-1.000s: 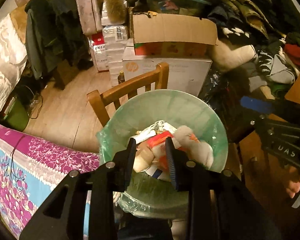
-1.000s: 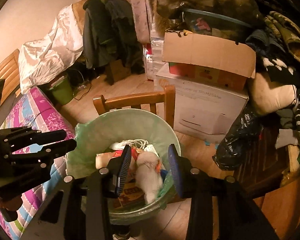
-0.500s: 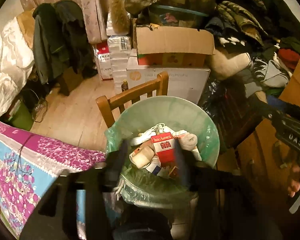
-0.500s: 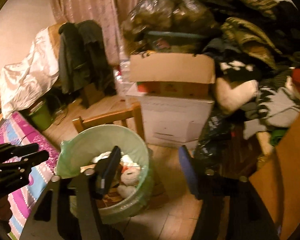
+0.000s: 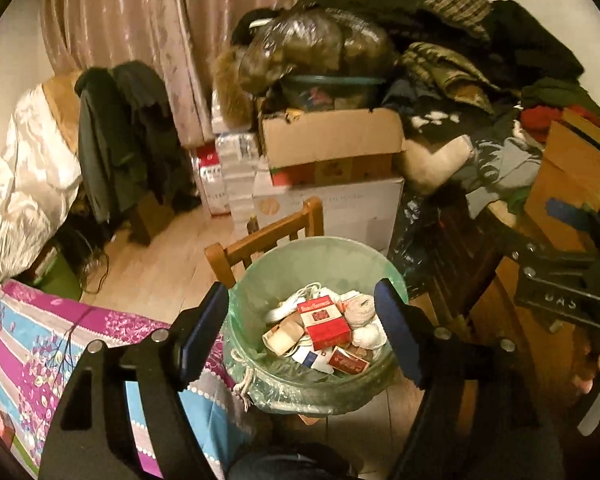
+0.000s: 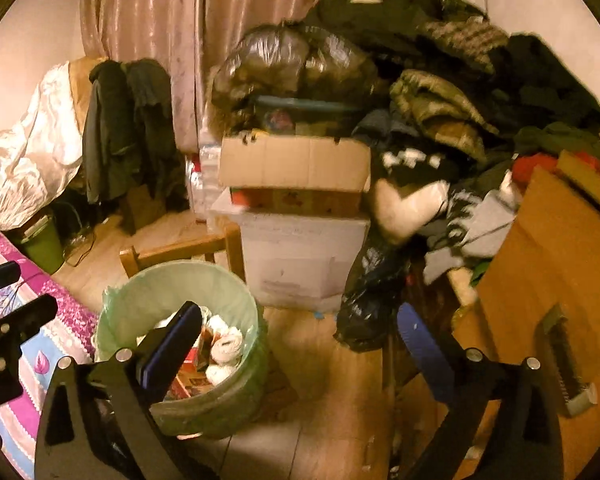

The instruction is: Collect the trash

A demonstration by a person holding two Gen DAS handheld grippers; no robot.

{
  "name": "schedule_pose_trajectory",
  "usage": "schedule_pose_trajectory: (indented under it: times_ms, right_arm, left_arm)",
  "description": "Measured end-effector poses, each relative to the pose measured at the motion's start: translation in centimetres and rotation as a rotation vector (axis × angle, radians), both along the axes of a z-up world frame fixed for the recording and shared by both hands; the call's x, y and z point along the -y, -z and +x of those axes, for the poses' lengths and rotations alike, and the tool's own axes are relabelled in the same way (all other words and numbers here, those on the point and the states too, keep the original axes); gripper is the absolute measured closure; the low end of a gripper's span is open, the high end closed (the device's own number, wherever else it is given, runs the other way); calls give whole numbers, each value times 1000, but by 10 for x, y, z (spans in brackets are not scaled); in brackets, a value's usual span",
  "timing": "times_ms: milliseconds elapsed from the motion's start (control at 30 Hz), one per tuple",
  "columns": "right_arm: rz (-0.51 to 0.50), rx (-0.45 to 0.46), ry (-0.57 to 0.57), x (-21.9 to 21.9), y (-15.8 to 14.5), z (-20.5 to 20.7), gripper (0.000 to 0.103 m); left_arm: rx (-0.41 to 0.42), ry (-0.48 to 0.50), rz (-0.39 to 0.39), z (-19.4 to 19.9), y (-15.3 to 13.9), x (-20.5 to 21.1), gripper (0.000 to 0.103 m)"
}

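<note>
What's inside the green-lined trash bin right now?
The trash bin holds a red carton, white wadded paper, a white cord and small boxes. Anything beneath that top layer is covered.

Bin (image 5: 320, 256) mouth open above; chair (image 5: 268, 236) behind.

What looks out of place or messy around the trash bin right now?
The trash bin stands upright, with its green liner folded over the rim and the litter, including a red pack, all inside; nothing has spilled on the floor beside it. The odd part is behind it: clothes heaped over the cardboard box.
</note>
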State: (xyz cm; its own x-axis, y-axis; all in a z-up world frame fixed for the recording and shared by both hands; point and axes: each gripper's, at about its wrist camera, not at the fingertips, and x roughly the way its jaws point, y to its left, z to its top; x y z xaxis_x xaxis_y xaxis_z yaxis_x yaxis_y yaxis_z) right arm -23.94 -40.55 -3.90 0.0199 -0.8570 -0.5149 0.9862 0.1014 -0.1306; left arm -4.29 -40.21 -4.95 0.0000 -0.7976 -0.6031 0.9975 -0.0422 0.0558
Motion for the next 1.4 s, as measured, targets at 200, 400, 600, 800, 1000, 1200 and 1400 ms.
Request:
schedule_pose_trajectory:
  times_ms: [200, 400, 600, 800, 1000, 1200, 1400]
  right_arm:
    - [-46, -11, 19, -22, 5, -11, 5]
    - [-75, -46, -2, -27, 19, -5, 5]
    - [-95, -37, -21, -24, 27, -2, 5]
    - [-82, -46, 4, -15, 41, -11, 5]
    - [-65, -16, 42, 1, 51, -29, 5]
    - [-37, 11, 50, 9, 57, -37, 5]
    - [-38, 14, 44, 10, 57, -36, 5]
  left_arm:
    - [-11, -1, -64, 0, -2, -20, 31]
    - [9, -41, -66, 4, 5, -25, 30]
    - [59, -61, -106, -3, 9, -27, 28]
    - [96, -42, -84, -13, 19, -23, 27]
    - [158, -20, -121, -28, 23, -25, 27]
    - [160, -8, -118, -33, 26, -23, 27]
    - [156, 19, -115, -39, 26, -23, 27]
